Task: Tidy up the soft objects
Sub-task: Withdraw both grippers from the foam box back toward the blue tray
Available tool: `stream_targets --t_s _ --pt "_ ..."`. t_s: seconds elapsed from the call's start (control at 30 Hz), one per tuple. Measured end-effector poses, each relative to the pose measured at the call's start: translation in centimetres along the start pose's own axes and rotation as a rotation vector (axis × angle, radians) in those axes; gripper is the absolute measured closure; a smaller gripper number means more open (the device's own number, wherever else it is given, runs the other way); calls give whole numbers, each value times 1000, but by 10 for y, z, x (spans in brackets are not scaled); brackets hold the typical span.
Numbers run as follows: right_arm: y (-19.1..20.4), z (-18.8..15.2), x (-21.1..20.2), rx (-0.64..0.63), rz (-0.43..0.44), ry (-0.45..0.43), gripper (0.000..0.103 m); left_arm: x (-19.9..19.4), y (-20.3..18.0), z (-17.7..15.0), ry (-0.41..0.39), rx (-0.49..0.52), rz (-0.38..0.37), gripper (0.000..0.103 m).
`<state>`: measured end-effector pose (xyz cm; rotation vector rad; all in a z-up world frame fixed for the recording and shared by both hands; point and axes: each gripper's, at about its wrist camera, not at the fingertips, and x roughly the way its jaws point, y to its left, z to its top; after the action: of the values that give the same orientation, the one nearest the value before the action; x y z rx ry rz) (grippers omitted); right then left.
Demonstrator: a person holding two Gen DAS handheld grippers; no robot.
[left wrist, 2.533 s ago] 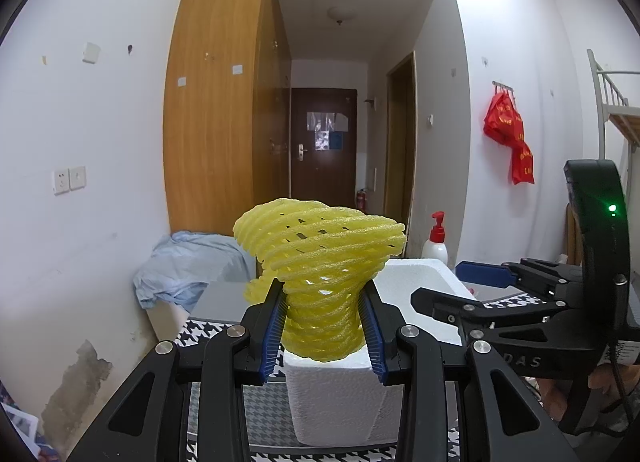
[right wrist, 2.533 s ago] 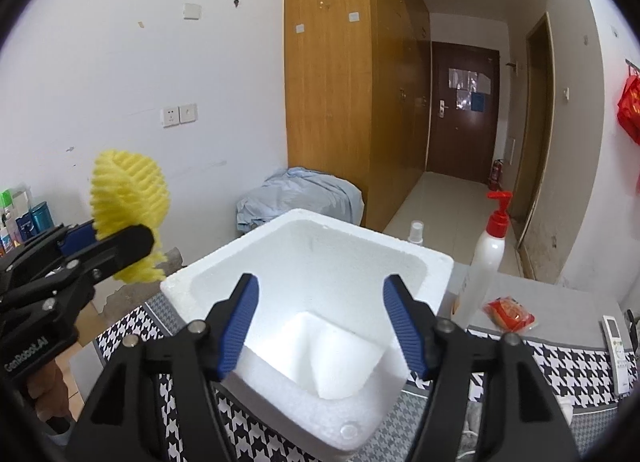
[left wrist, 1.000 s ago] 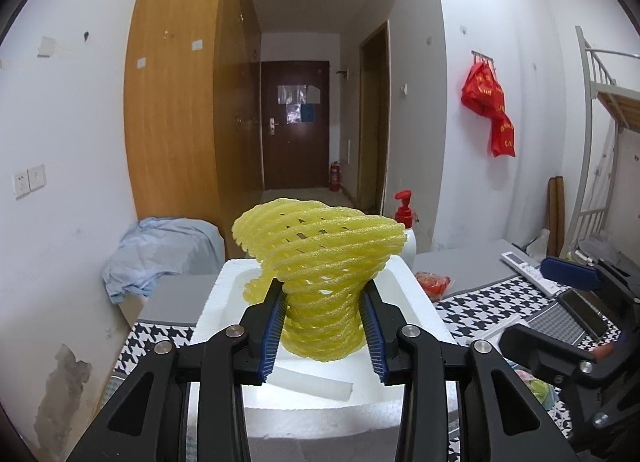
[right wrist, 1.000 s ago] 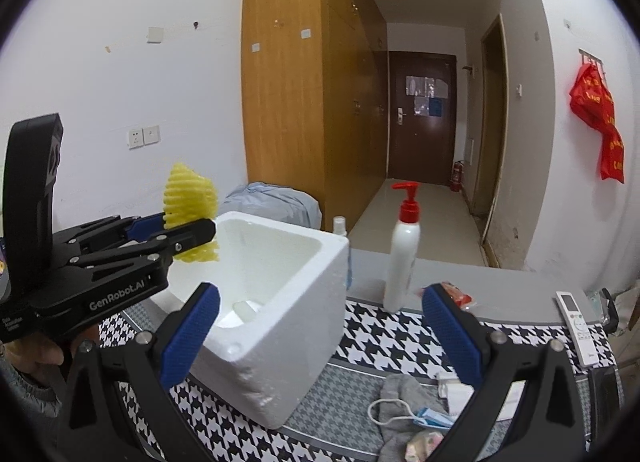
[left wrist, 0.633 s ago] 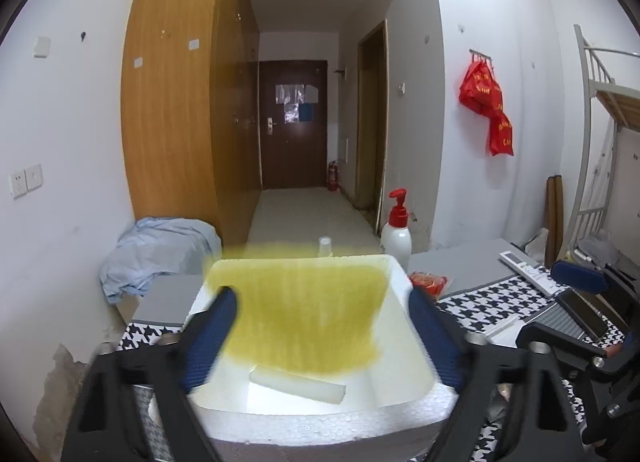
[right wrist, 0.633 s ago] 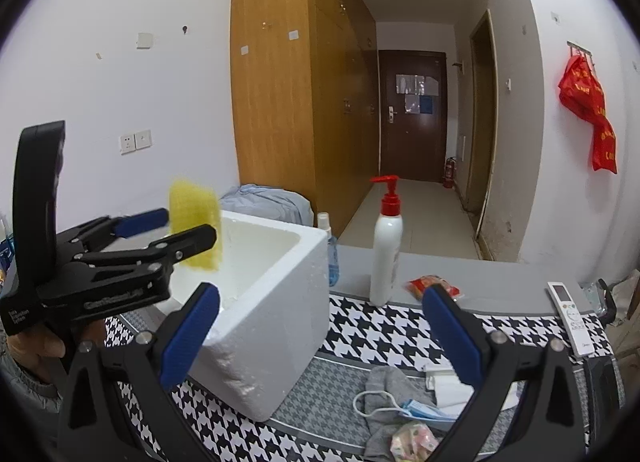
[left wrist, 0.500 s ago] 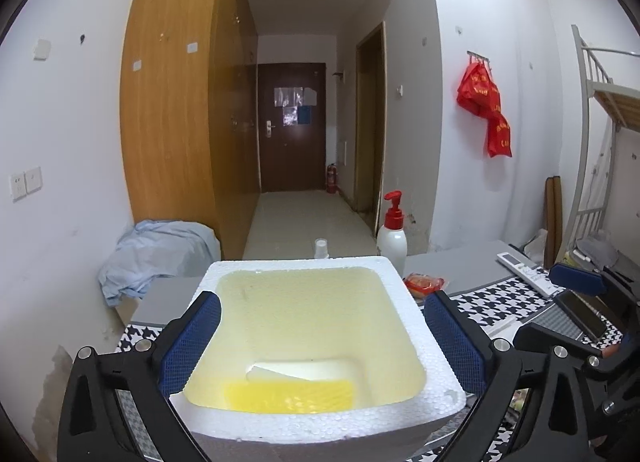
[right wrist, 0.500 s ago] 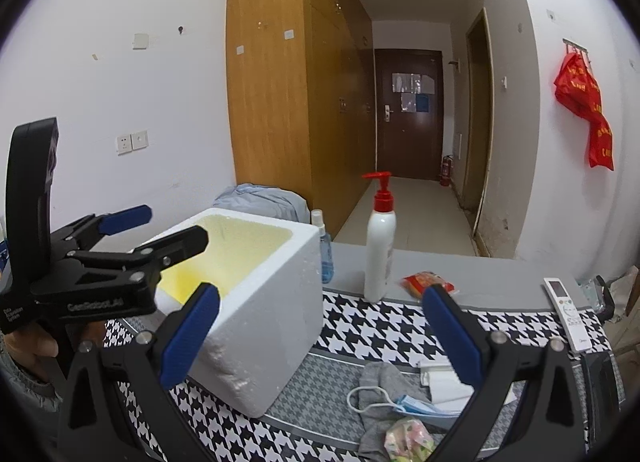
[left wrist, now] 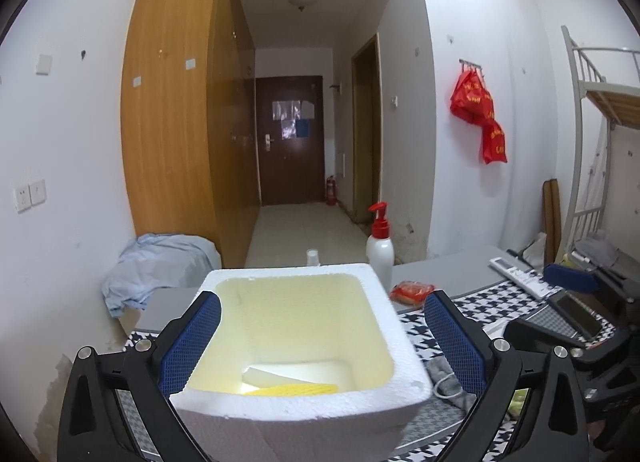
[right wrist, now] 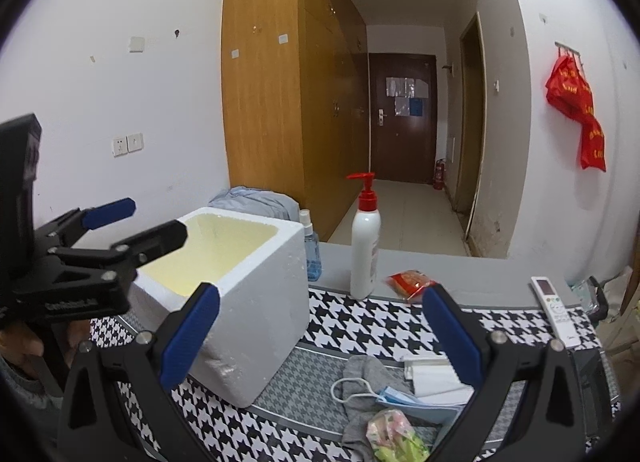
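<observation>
We hold the left hand-held gripper (left wrist: 322, 336) over the white foam box (left wrist: 280, 410) on the houndstooth tabletop (right wrist: 360, 326), its blue pads spread wide and clasping nothing; the yellow foam net (left wrist: 292, 389) lies at the bottom of the box, where soft things evidently belong. Our right hand-held gripper (right wrist: 320, 328) hangs equally wide and empty above the remaining heap (a grey sock (right wrist: 366, 374), a blue face mask (right wrist: 404, 400), a crinkly packet (right wrist: 394, 436)), likely the next candidates.

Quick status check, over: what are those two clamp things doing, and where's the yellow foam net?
Both hand-held grippers open, empty. Yellow foam net lying in the white foam box. Nothing in the way.
</observation>
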<state>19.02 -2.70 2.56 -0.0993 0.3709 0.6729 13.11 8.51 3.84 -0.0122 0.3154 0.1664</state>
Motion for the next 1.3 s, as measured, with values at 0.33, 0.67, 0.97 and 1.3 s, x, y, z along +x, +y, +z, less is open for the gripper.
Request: stream_targets --t_s 0.33,0.67,0.97,1.3 --pt "-3 -5 -14 -5 4 -14 0 -26 -10 -4 -42 -21 -13 1" --pt "-9 -13 -29 -3 12 -49 0 -34 -17 -19 -45 -43 -34 1" --pt "-17 -27 -39 21 -7 -62 0 -40 -26 -33 -55 -37 -63 1" --pt "-28 -44 -50 52 -25 -55 0 -47 -38 -46 -50 -30 -91 1"
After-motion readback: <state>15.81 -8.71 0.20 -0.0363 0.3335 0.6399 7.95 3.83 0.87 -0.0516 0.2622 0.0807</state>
